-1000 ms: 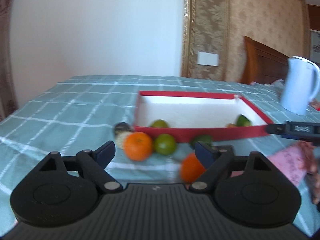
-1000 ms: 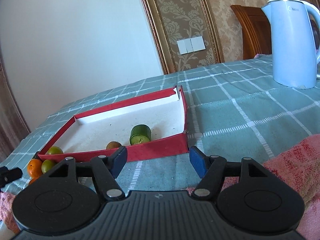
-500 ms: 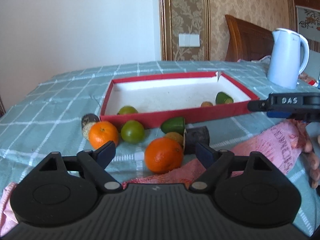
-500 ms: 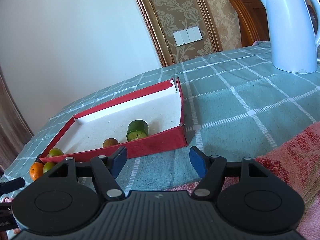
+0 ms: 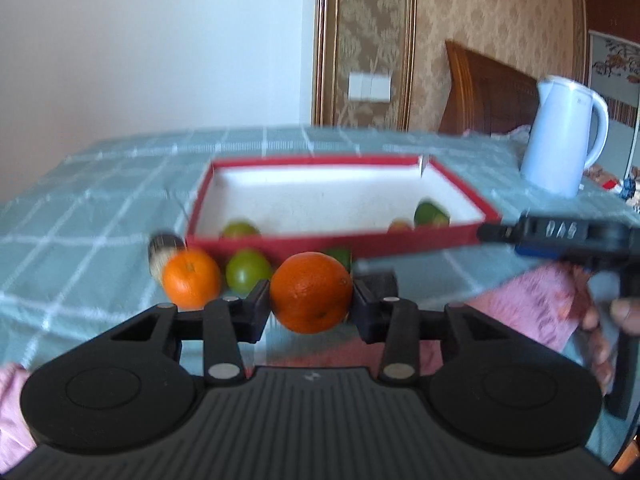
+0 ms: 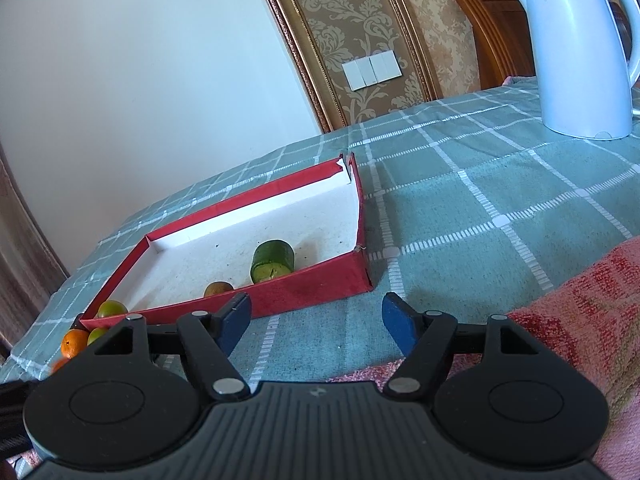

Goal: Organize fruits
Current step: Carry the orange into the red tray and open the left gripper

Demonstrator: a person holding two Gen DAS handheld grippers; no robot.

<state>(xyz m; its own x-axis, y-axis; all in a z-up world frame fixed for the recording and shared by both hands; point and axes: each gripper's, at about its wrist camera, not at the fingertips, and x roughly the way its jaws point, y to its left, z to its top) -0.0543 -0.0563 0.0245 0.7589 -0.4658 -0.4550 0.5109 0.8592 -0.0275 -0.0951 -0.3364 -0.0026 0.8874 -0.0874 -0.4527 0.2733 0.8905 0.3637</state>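
Two black fingers of our left gripper (image 5: 311, 294) are closing on the large round orange (image 5: 311, 292), their pads touching its flanks at mid-height, so we judge the step in hand to be securing this fruit before carrying it to the shallow red cardboard box with the white floor (image 5: 332, 242). To do it well we want the squeeze firm but gentle, centred on the widest part so the orange does not squirt forward, and then a lift high enough to clear the box's near wall. Just beyond our grip lie a smaller orange tangerine (image 5: 191, 278), a round green fruit (image 5: 248, 271) and a dark brush-like object (image 5: 160, 246) we cannot identify, all close to the red wall; a low sweep could knock them. Our right gripper (image 6: 316, 320) holds nothing, its blue-padded jaws are widening over the green checked tablecloth (image 6: 460, 200), and in the left view it reaches across at the right, near the box's corner, where it could crowd the path. Inside the box we see a cut green cylinder of fruit (image 6: 273, 260), a small brown fruit (image 6: 218, 289) and a yellow-green one (image 6: 111, 308). Farther back stands a white electric kettle (image 6: 580, 52), well apart.
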